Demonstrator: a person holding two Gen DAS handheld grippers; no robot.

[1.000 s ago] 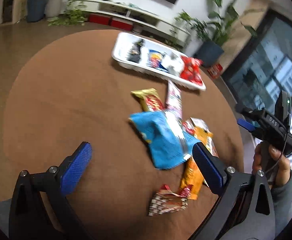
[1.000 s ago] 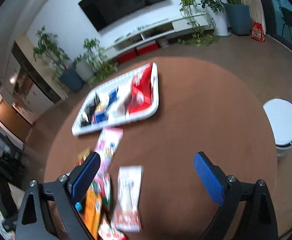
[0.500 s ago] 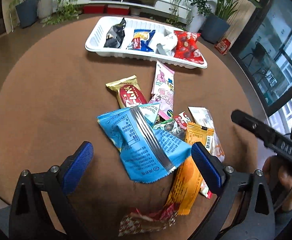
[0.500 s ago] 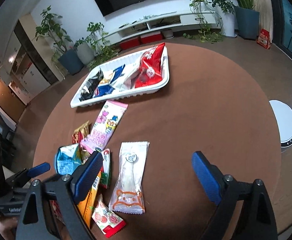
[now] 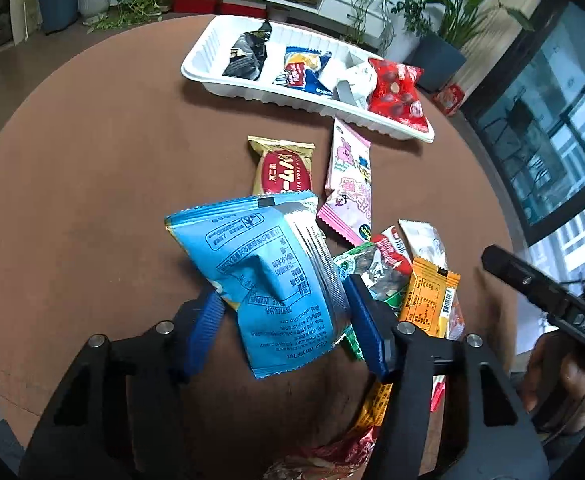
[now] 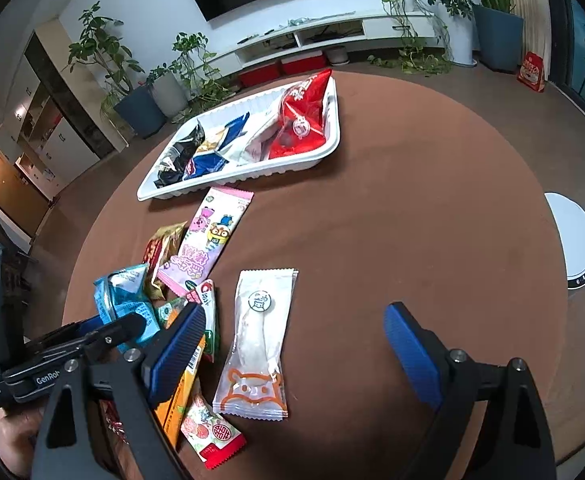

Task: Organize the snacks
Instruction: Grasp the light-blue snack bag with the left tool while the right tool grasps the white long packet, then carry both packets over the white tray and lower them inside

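The left hand-held gripper [image 5: 284, 320] has just been closing and now pinches the blue bag [image 5: 268, 276]; it should lift gently toward the tray [image 5: 200, 68]. The right hand-held gripper [image 6: 292, 344] stands apart.

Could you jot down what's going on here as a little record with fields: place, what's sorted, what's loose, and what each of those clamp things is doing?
Place: round brown table in a living room
Sorted: white tray holding black, blue, white and red packets
Loose: pile of snack packets near the tray, among them a pink packet and a clear white packet
Left gripper: jaws just closing, pads squeezing the blue bag
Right gripper: open, empty, above the table
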